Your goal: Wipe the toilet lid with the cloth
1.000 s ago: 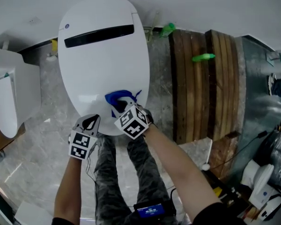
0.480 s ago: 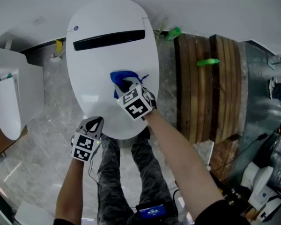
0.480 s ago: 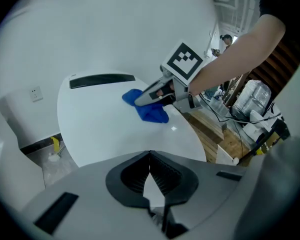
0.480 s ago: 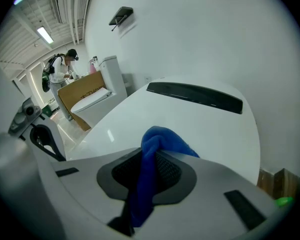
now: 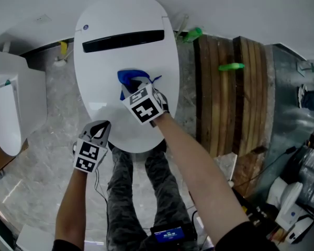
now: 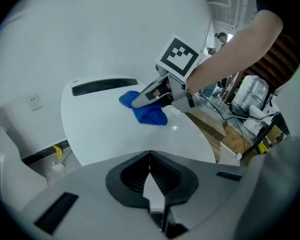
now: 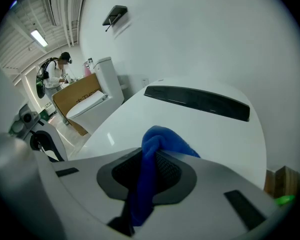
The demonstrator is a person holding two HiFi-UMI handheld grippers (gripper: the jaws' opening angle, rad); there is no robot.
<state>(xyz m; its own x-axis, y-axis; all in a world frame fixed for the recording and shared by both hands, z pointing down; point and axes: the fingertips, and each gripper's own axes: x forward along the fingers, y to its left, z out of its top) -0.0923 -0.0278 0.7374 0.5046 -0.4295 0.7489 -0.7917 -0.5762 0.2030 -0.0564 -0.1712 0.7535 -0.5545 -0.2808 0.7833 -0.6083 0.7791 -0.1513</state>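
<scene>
The white toilet lid [image 5: 107, 67] is closed, with a black slot across its far end. A blue cloth [image 5: 132, 78] lies bunched on the lid's middle, pinched in my right gripper [image 5: 134, 88], which is shut on it and presses it against the lid. In the right gripper view the blue cloth [image 7: 149, 174] runs down between the jaws over the toilet lid [image 7: 215, 139]. My left gripper [image 5: 98, 131] hangs shut and empty by the lid's near left edge. The left gripper view shows the right gripper [image 6: 140, 100] on the blue cloth [image 6: 149, 113].
A second white toilet [image 5: 8, 114] stands at the left. Wooden planks [image 5: 233, 93] lie to the right of the toilet, with green objects [image 5: 229, 66] near them. The person's legs [image 5: 138, 192] stand in front of the bowl on a marble floor [image 5: 36, 166].
My right gripper has slid the blue cloth from the lid's near edge up toward its middle. The left gripper has drifted slightly left and stays shut.
</scene>
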